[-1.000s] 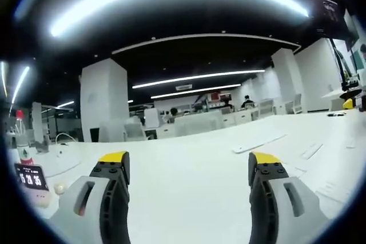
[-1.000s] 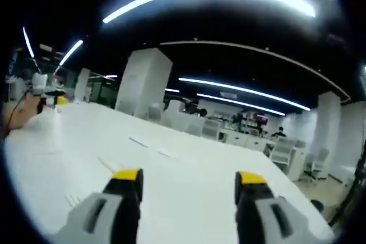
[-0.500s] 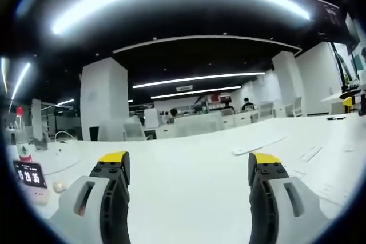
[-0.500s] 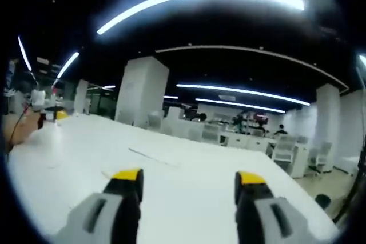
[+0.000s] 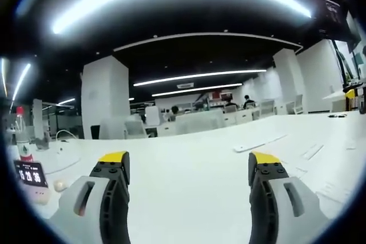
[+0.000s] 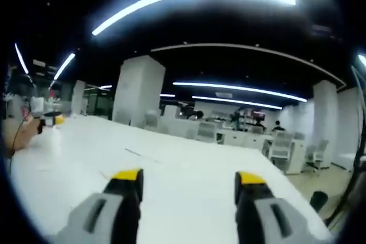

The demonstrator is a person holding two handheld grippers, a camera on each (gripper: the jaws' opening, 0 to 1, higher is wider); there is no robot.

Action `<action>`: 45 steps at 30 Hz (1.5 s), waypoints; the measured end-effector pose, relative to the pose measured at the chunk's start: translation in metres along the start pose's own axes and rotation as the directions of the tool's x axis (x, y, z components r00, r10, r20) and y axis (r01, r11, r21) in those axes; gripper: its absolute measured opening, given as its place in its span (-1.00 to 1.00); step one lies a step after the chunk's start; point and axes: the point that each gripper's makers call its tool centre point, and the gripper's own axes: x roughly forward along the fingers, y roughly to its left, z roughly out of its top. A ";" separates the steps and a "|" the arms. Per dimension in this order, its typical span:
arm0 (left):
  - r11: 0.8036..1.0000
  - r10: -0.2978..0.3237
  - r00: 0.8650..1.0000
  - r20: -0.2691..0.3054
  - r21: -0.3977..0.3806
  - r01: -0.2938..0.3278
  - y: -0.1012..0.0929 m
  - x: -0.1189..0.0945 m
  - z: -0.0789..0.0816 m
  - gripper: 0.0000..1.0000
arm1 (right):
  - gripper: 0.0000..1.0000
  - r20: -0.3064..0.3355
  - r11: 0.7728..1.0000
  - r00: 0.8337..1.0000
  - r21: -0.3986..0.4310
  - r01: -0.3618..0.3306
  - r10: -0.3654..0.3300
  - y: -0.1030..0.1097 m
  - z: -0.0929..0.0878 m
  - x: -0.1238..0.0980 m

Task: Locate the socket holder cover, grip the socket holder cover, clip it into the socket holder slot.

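Hovering low over the white worktop (image 5: 189,181), the left gripper (image 5: 189,167) and right gripper (image 6: 187,181) hold jaws apart, empty, likely searching; beyond the left gripper lies a flat white strip (image 5: 257,143), possibly the socket holder cover.

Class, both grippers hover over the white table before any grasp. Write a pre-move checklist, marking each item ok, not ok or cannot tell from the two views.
1. Left gripper open, holding nothing: ok.
2. Right gripper open, holding nothing: ok.
3. Socket holder cover located: cannot tell; a long white strip lies ahead on the table, too small to identify.
4. Socket holder slot located: cannot tell.
5. Digital clock and bottle away from the left fingers: ok.
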 end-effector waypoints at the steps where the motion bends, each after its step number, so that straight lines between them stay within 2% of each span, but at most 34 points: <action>1: 1.000 0.002 1.000 -0.001 -0.001 -0.002 0.000 0.000 0.000 0.67 | 0.31 -0.001 1.000 1.000 -0.003 0.000 0.000 0.001 0.001 -0.001; 6: 1.000 0.009 1.000 -0.003 -0.009 -0.009 0.003 -0.002 -0.002 0.67 | 0.31 0.005 1.000 1.000 -0.024 -0.010 0.010 0.000 0.014 -0.001; 14: 1.000 0.014 1.000 0.004 -0.023 -0.014 0.006 -0.002 0.000 0.67 | 0.32 -0.020 0.996 0.998 -0.077 -0.054 0.053 0.015 0.024 0.004; 19: 1.000 0.016 1.000 0.008 -0.024 -0.016 0.007 -0.001 0.001 0.67 | 0.35 -0.089 0.988 0.993 -0.125 -0.093 0.082 0.027 0.020 0.011; 26: 1.000 0.015 1.000 0.010 -0.023 -0.015 0.006 -0.002 0.001 0.67 | 0.37 -0.121 0.977 0.983 -0.152 -0.153 0.135 0.041 0.022 0.017; 30: 0.999 0.015 1.000 0.008 -0.029 -0.015 0.007 -0.002 0.001 0.67 | 0.38 -0.180 0.964 0.973 -0.198 -0.179 0.144 0.043 0.016 0.022; 34: 0.999 0.013 1.000 0.014 -0.040 -0.013 0.007 -0.003 0.002 0.68 | 0.38 -0.201 0.957 0.968 -0.216 -0.194 0.151 0.043 0.014 0.023; 37: 0.998 0.007 1.000 0.025 -0.067 -0.006 0.006 -0.004 0.003 0.68 | 0.38 -0.227 0.946 0.959 -0.235 -0.223 0.170 0.045 0.013 0.026; 40: 0.997 0.014 1.000 0.026 -0.078 -0.012 0.007 -0.004 0.003 0.67 | 0.38 -0.295 0.915 0.937 -0.295 -0.274 0.186 0.057 0.009 0.025; 42: 0.994 0.003 1.000 0.029 -0.109 0.001 0.005 -0.004 0.002 0.67 | 0.38 -0.292 0.908 0.934 -0.299 -0.294 0.206 0.066 0.014 0.026; 45: 0.994 0.006 1.000 0.021 -0.106 -0.004 0.007 -0.003 -0.001 0.67 | 0.38 -0.308 0.888 0.920 -0.314 -0.337 0.240 0.077 0.017 0.026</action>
